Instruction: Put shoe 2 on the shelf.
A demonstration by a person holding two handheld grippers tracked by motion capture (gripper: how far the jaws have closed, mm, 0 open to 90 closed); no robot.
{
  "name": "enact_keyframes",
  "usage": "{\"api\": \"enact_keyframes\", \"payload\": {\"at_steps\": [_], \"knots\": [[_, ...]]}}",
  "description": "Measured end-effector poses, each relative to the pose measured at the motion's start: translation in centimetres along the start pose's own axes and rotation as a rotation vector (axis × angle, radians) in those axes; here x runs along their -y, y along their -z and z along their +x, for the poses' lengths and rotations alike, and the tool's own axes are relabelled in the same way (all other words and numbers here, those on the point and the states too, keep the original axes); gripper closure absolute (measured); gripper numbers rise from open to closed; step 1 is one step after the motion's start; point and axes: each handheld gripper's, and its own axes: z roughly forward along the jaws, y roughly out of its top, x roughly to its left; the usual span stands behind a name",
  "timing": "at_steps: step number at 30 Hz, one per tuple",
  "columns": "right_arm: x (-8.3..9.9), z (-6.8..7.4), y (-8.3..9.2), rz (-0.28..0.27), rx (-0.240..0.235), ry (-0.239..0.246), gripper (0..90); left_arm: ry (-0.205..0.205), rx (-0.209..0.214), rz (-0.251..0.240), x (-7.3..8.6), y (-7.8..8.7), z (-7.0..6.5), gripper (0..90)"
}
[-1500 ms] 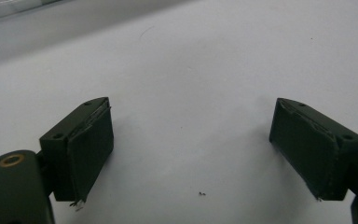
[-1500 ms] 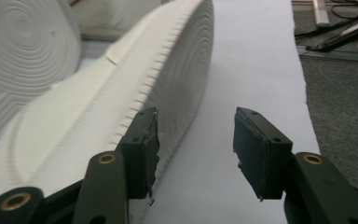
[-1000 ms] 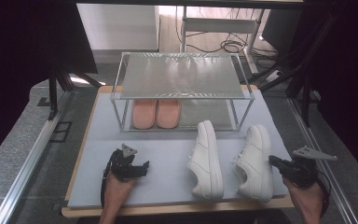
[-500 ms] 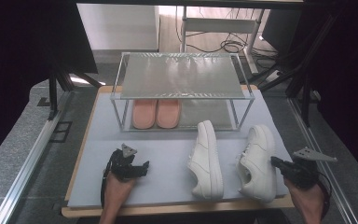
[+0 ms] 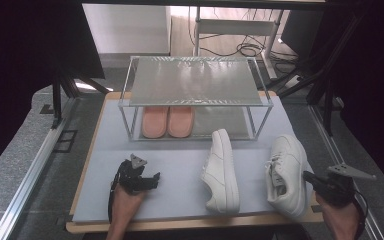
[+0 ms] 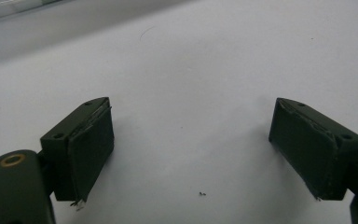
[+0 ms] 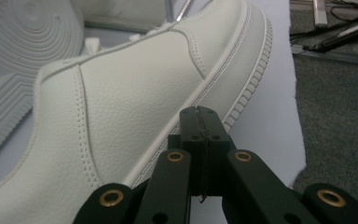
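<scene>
The right tool (image 7: 200, 116) has its jaws pressed flat together with nothing between them. In the right gripper view its closed tip sits against the sole edge of a white sneaker (image 7: 121, 107), low on the shoe's side near the heel; whether it presses on the rubber or only meets it I cannot tell. In the high view this right tool (image 5: 314, 179) comes in from the lower right corner of the table (image 5: 180, 200), held by a hand, and that sneaker (image 5: 285, 172) stands on its sole near the right edge of the pale mat, toe pointing away from the person and heel tilted toward the tool.

Just left of it a second white sneaker (image 5: 222, 170) lies tipped on its side, apart from the first; its ribbed sole shows at the upper left of the right gripper view.

The left tool (image 6: 191, 149) stands wide open over bare mat, holding nothing. In the high view the left tool (image 5: 152, 179) rests at the lower left of the mat, well apart from both sneakers.

Behind the shoes stands a metal-framed rack (image 5: 195, 80) with a glassy top, and a pair of pink slippers (image 5: 167, 121) sits side by side on its lower level, at the left.
</scene>
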Motion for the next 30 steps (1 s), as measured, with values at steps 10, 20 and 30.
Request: {"api": "enact_keyframes", "payload": {"at_steps": [10,20,30], "knots": [[1.4,-2.0,-0.6,0.043,0.041,-0.047,90.0,0.0,0.0,0.001,0.0,0.0,0.0,14.0],[1.9,-2.8,-2.4,0.044,0.053,-0.091,90.0,0.0,0.001,0.001,0.0,0.0,0.0,14.0],[2.3,-2.2,-5.1,0.081,0.039,-0.068,90.0,0.0,0.001,0.0,0.0,0.0,0.0,14.1]]}}
